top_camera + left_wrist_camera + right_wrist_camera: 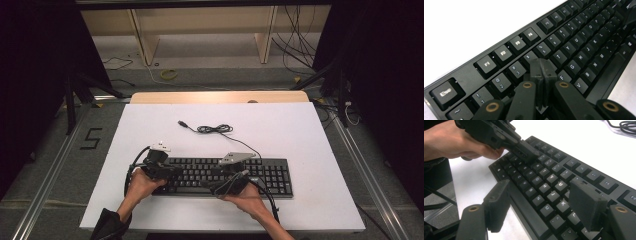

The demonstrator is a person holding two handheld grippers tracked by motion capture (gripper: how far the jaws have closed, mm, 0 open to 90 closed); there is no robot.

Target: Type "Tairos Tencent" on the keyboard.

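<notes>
Closest to the lens in the left gripper view, the left gripper (541, 72) has its two jaws pressed together with nothing between them, forming one blunt tip that sits on the keys near the centre of the frame, seemingly to press a single key. Beneath it the black keyboard (225, 175) lies flat on the white table (300, 135), in the lower middle of the high view. Over the keyboard's near edge, the right gripper (544, 205) hovers with jaws wide apart, holding nothing, probably waiting its turn.
</notes>
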